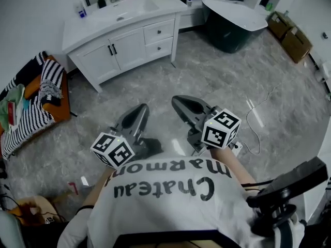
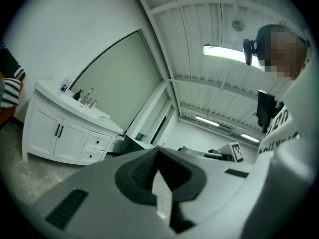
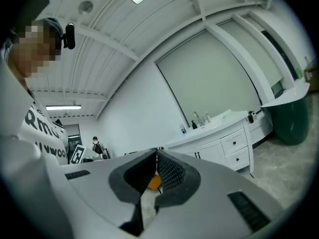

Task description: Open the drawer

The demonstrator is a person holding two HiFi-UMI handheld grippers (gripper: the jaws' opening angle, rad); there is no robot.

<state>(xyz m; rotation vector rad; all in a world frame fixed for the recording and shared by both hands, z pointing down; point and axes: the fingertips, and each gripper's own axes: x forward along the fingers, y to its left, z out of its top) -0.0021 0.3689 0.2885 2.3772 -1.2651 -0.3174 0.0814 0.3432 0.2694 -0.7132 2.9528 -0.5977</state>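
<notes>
Top vanity drawer (image 1: 159,31) shut, contents unseen — left tool (image 1: 139,109) and right tool (image 1: 179,101) both clenched, empty

Upper drawer (image 1: 156,32), lower drawer (image 1: 158,48): white flat fronts, one small dark knob (image 3: 234,143) centred on each. Stacked at right end of white vanity (image 1: 93,27), just beside double doors (image 1: 129,48). Both shut, fronts flush with cabinet face.
</notes>
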